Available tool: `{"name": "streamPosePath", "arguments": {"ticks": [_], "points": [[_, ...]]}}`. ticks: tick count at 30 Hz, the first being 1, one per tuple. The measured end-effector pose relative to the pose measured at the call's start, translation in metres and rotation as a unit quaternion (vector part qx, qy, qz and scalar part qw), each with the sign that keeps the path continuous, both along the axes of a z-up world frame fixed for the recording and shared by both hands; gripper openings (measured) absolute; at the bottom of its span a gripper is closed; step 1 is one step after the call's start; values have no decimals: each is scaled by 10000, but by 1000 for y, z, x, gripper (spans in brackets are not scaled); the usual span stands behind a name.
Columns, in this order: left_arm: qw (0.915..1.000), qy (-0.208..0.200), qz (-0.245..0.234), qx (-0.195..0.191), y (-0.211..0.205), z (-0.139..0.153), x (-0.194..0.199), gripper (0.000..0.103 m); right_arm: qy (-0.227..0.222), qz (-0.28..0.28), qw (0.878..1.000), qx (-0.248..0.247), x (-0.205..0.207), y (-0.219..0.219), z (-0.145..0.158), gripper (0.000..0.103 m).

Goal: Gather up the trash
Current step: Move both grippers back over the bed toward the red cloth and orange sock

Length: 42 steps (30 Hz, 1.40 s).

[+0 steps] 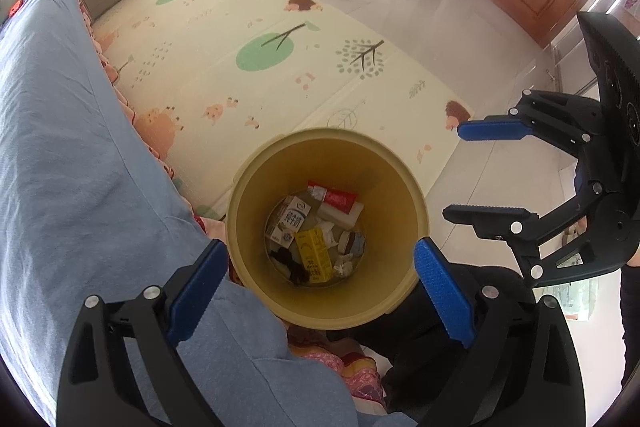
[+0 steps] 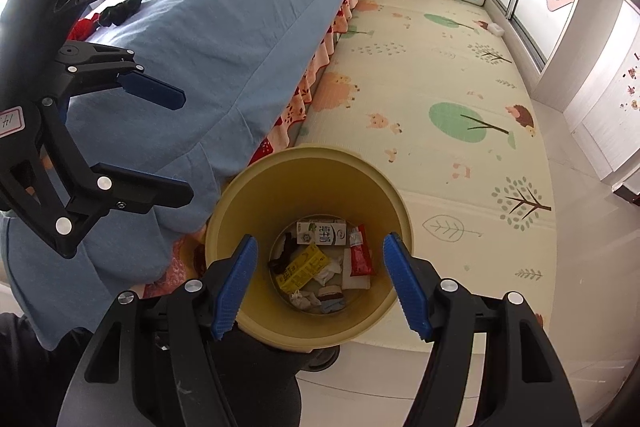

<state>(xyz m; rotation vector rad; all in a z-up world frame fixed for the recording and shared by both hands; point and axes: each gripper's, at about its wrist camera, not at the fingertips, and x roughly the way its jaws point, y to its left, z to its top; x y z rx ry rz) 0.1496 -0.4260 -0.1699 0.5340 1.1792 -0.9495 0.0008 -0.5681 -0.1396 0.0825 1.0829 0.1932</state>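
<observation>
A yellow trash bin (image 1: 256,187) stands on the floor at the near corner of the bed (image 1: 60,131), partly on the edge of the patterned play mat (image 1: 248,39). Both hand-held grippers hang above its mouth with nothing between their blue pads. The left hand-held gripper (image 1: 320,291) is spread wide, its fingers framing the bin's rim; the right hand-held gripper (image 2: 320,279) is likewise wide open over the bin. Inside the bin lie a white milk carton (image 1: 290,221), a yellow carton (image 1: 314,255), a red packet (image 1: 340,199), crumpled tissues (image 1: 344,265) and something dark (image 1: 288,263). Far off on the bed's blue cover rests a black cloth (image 2: 120,10).
</observation>
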Motion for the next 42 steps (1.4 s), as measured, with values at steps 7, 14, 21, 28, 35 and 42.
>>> {"name": "streamPosePath", "arguments": {"ticks": [7, 14, 21, 28, 35, 42], "points": [[9987, -157, 84, -488, 23, 26, -3, 94, -581, -133, 9982, 29, -6, 6, 32, 64], [9861, -1068, 695, -1066, 90, 68, 0, 94, -1495, -27, 9887, 61, -1, 42, 79, 71], [9556, -1957, 1739, -1354, 183, 99, 10, 94, -2063, 313, 9775, 295, 21, 94, 106, 86], [9198, -2488, 2709, -1366, 280, 115, 26, 98, -2274, 763, 9694, 529, 46, 162, 121, 95], [8825, -2745, 3567, -1366, 368, 121, 43, 98, -2410, 1142, 9607, 773, 70, 230, 133, 95], [8674, -2596, 3963, -1523, 432, 114, 55, 99, -2432, 1499, 9514, 1151, 98, 284, 144, 95]]}}
